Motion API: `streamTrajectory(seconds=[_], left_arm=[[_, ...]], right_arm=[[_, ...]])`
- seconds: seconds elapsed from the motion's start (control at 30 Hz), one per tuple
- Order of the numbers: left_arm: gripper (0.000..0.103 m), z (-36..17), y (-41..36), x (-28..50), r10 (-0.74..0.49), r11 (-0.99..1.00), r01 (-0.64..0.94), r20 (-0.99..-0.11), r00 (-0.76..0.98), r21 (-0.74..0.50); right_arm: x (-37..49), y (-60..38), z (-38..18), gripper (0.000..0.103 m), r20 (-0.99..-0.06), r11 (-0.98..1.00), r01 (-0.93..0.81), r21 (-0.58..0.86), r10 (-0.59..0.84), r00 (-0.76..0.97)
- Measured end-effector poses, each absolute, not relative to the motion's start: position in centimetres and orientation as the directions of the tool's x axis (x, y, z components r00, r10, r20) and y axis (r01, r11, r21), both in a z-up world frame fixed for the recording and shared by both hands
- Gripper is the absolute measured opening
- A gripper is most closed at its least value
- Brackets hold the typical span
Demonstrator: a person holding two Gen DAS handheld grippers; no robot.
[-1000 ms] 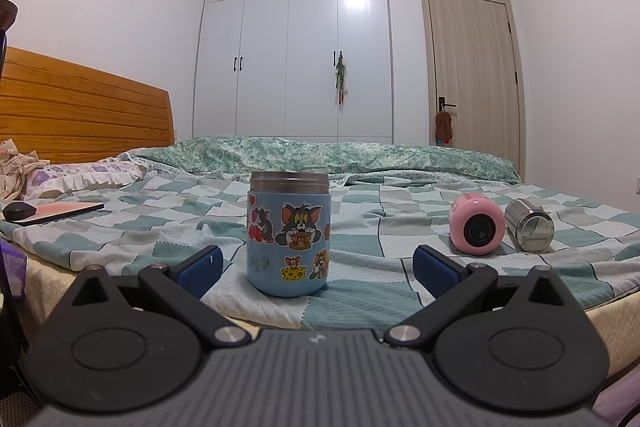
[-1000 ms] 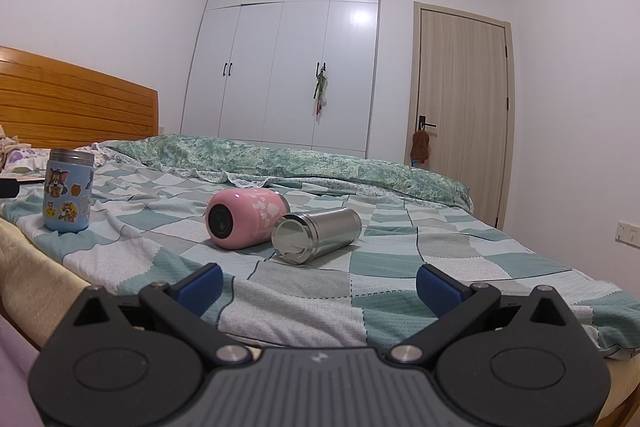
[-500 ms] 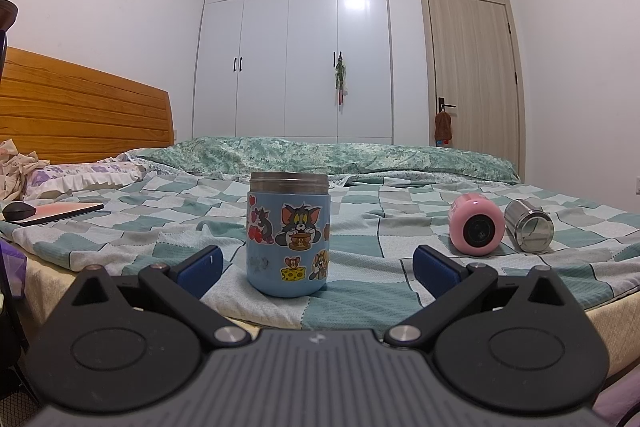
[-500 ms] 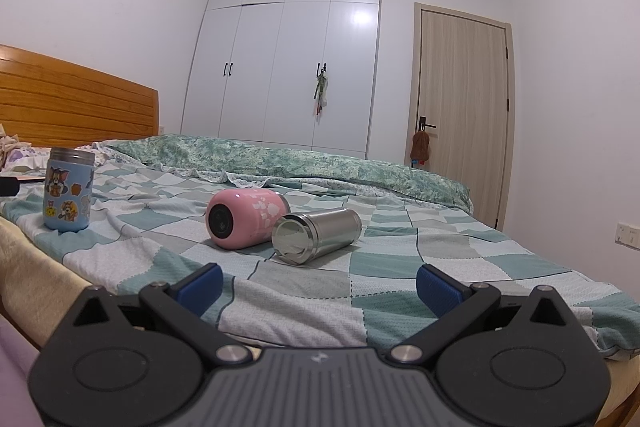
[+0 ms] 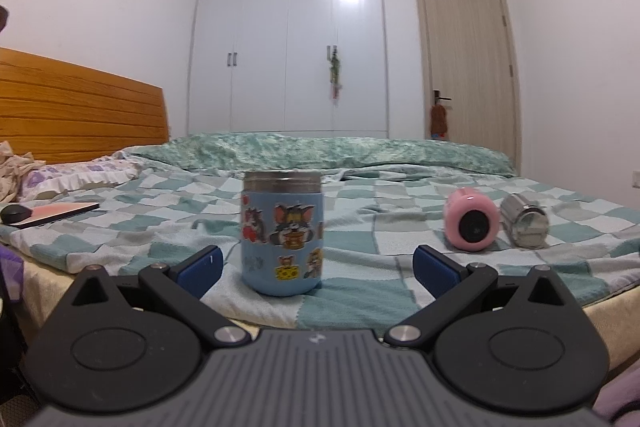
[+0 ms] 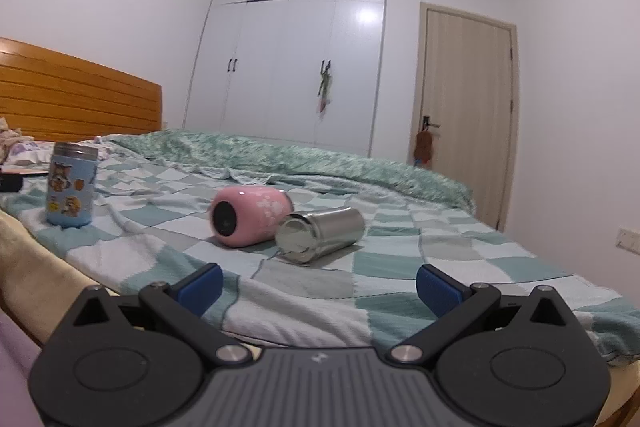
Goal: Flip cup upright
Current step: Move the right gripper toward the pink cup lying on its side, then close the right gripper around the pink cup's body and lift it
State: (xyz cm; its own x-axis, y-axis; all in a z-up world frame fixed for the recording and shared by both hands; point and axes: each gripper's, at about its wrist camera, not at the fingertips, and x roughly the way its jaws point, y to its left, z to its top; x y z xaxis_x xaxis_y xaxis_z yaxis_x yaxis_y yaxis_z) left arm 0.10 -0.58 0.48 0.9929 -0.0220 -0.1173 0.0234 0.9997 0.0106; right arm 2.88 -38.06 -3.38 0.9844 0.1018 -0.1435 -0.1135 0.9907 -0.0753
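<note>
A blue cartoon-sticker cup [image 5: 282, 235] stands upright on the checked bedspread, near the bed's front edge, just beyond my open left gripper [image 5: 318, 269]. It also shows in the right wrist view [image 6: 71, 183] at the far left. A pink cup [image 6: 250, 215] lies on its side with its open end toward me. A steel cup [image 6: 320, 234] lies on its side against it. Both lie beyond my open, empty right gripper [image 6: 318, 283]. In the left wrist view the pink cup [image 5: 472, 225] and the steel cup [image 5: 525, 221] lie at the right.
The bed [image 5: 380, 195] has a wooden headboard [image 5: 80, 111] at the left and a rumpled green quilt [image 5: 320, 151] at the back. A flat device [image 5: 60, 213] and a dark mouse [image 5: 15, 214] lie at the left. White wardrobes [image 5: 288, 39] and a door [image 5: 466, 75] stand behind.
Both grippers have shifted slightly and the views are a little blurred. The right gripper has moved a bit nearer the lying cups. No cup has moved.
</note>
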Motion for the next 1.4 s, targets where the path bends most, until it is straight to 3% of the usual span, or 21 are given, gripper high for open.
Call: streamTrajectory(seconds=[0.33,0.53,0.9,1.2,1.4], left_arm=[[0.103,3.5,-4.3,3.2,-0.198,0.974,0.208,-0.11,0.974,0.09],[0.103,3.6,-6.7,6.9,-0.28,0.942,0.302,-0.158,0.947,0.144],[0.103,2.6,-7.6,17.1,-0.405,0.872,0.465,-0.304,0.862,0.155],[0.103,1.3,-6.1,24.2,-0.426,0.827,0.522,-0.373,0.824,0.208],[0.103,1.5,-4.4,27.9,-0.461,0.806,0.566,-0.414,0.785,0.173]], right_arm=[[7.5,-35.9,1.5,0.103,-0.24,0.963,-0.27,-0.001,0.262,0.935],[12.4,-33.9,4.4,0.103,-0.312,0.953,-0.3,0.049,0.3,0.902],[23.3,-30.7,6.8,0.103,-0.538,0.981,-0.182,0.067,0.189,0.822],[30.8,-28.0,5.9,0.103,-0.629,0.987,-0.145,0.073,0.158,0.761],[34.3,-26.4,4.4,0.103,-0.678,0.993,-0.103,0.059,0.116,0.726]])
